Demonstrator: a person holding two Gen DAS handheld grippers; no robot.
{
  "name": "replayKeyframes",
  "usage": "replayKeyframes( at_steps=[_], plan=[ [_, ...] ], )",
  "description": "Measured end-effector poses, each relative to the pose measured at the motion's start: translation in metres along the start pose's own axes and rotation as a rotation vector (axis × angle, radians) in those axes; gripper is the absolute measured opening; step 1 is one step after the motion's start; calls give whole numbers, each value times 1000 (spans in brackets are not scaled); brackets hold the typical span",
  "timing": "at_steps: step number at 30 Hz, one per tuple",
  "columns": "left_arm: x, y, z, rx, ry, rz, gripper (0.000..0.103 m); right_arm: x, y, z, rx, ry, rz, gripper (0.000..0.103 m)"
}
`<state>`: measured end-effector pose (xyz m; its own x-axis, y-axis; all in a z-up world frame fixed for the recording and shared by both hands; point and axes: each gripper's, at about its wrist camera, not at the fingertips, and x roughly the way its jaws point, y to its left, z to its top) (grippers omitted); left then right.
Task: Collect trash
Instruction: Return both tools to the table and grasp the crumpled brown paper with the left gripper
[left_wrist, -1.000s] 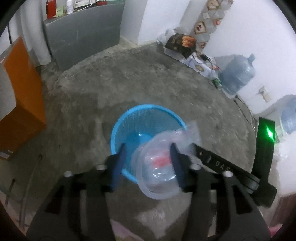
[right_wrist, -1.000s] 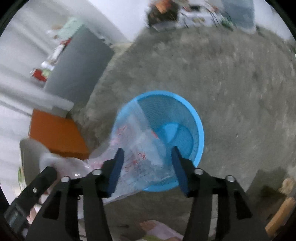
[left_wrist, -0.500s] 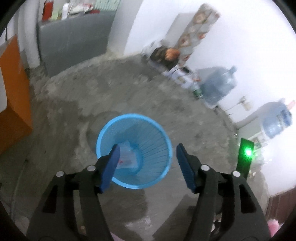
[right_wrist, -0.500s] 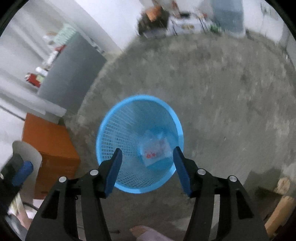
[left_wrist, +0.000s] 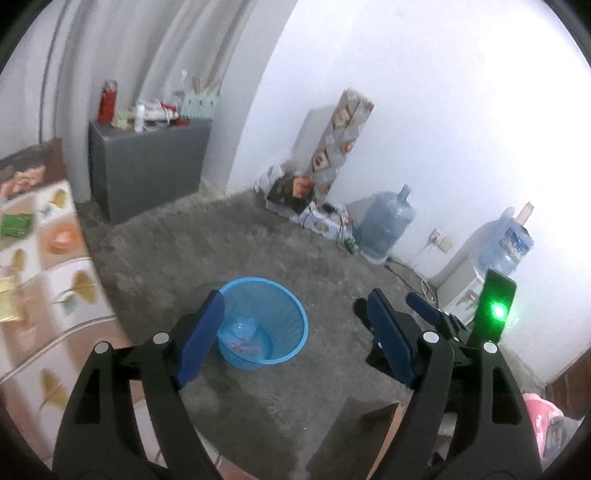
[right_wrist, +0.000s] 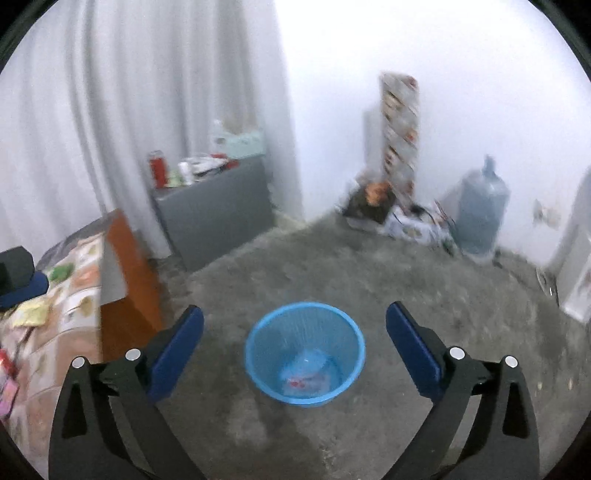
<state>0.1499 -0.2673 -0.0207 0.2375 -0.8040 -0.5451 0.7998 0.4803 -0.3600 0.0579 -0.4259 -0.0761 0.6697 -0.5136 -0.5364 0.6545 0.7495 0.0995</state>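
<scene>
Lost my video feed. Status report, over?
Left claw open, empty. Right claw open, empty. Plastic bag inside blue basket. Nothing in the way.

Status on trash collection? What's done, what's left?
Done: a clear plastic bag with red print lies at the bottom of the blue mesh wastebasket. In hand: nothing; the left gripper and right gripper are both open and empty. Left: wrappers on the patterned tabletop at left.

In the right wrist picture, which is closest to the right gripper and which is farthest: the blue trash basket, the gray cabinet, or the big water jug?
From the right gripper:
1. Blue trash basket, on the floor just ahead, between the open fingers.
2. Gray cabinet, farther back on the left, by the curtain.
3. Big water jug, back right, against the wall.

The cabinet and jug are nearly tied; the jug looks slightly farther.
</scene>
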Motion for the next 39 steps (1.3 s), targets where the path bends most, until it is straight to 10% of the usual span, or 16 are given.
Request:
replayKeyframes(
  at_steps=[8,22,32,39],
  plan=[
    [-117,27,-26,-107,-128,88,83,-57,59,10,-22,-22,242,96],
    [-311,87,-131,-302,-405,453,84,-82,136,-7,-67,164,575,96],
    [-349,119,-147,-354,-464,552,84,-67,178,-25,-65,301,699,93],
    [-336,138,-105,-173,-391,659,84,-48,200,-38,-102,360,700,92]
  ],
)
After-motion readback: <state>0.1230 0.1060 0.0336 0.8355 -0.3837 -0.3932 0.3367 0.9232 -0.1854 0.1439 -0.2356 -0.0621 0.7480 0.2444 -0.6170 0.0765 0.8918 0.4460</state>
